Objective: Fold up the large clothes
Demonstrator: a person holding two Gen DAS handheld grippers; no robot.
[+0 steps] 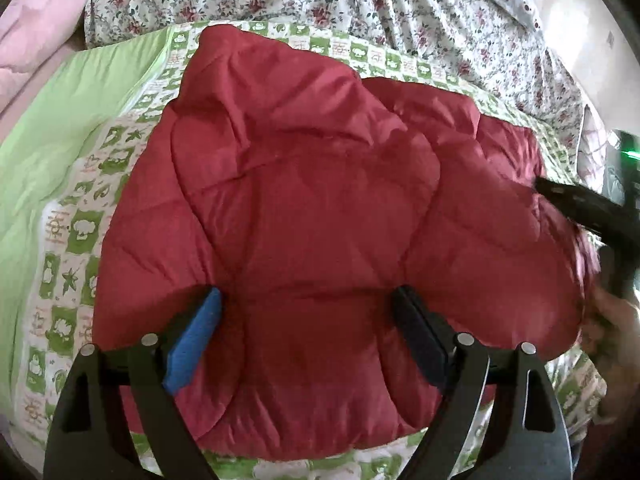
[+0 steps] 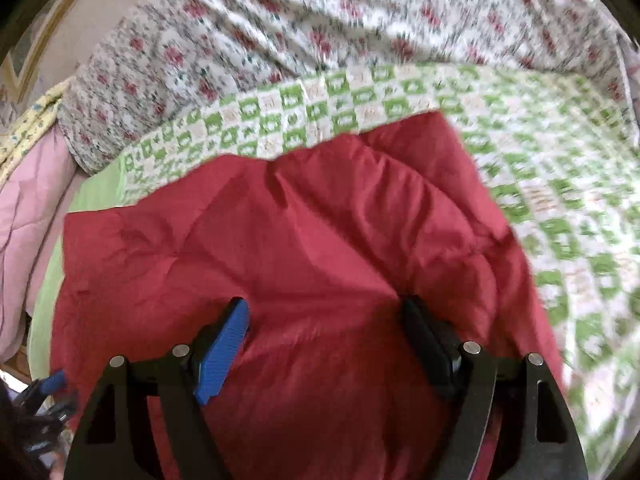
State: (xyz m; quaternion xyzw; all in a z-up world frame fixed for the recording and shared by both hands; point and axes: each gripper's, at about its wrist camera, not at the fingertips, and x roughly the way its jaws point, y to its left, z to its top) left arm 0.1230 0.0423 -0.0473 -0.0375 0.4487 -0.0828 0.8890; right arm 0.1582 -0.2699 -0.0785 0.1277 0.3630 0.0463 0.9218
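A bed fills both views, its far side covered by a flowered sheet (image 1: 400, 4) and its near side by a green-checked quilt (image 1: 72, 248), with a pink cover (image 1: 32, 40) bunched at the left edge. On the quilt lies the red padded jacket (image 1: 312, 200), already gathered into a thick, puffy bundle that reaches close to the near edge of the bed. The left gripper (image 1: 308, 320) hangs just above the jacket's near part with its jaws spread wide and nothing between them; the right gripper (image 2: 324, 328) is likewise released and empty over the jacket's right half, its view smeared by motion. The padding looks springy and slick, so the likely trouble is the bundle puffing back open once let go, or a shallow pinch catching only the top layer and dragging the fold askew toward the bed's edge.
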